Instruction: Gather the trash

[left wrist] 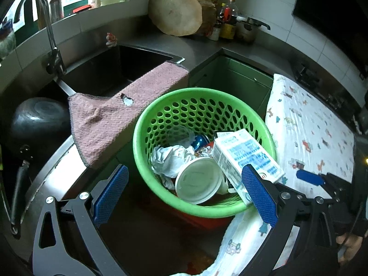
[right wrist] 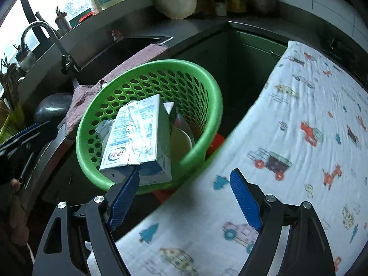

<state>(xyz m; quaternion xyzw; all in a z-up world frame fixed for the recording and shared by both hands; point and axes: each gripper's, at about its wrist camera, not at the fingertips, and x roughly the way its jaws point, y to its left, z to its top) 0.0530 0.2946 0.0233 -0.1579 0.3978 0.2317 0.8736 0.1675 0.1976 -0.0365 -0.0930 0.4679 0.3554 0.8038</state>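
Here, one green basket [left wrist: 161,115], one milk carton [left wrist: 243,154], one white cup [left wrist: 197,181] inside, left gripper [left wrist: 184,195] and right gripper [right wrist: 186,200] both wide, empty

The milk carton [right wrist: 138,135] covers most of what lies in the green basket [right wrist: 207,87], so the white cup [left wrist: 197,181] and crumpled paper [left wrist: 170,158] under it barely show from the right. Only part of a blue can [left wrist: 201,140] shows. The carton's print is too blurred to read. The patterned cloth [right wrist: 299,138] runs off the edge.
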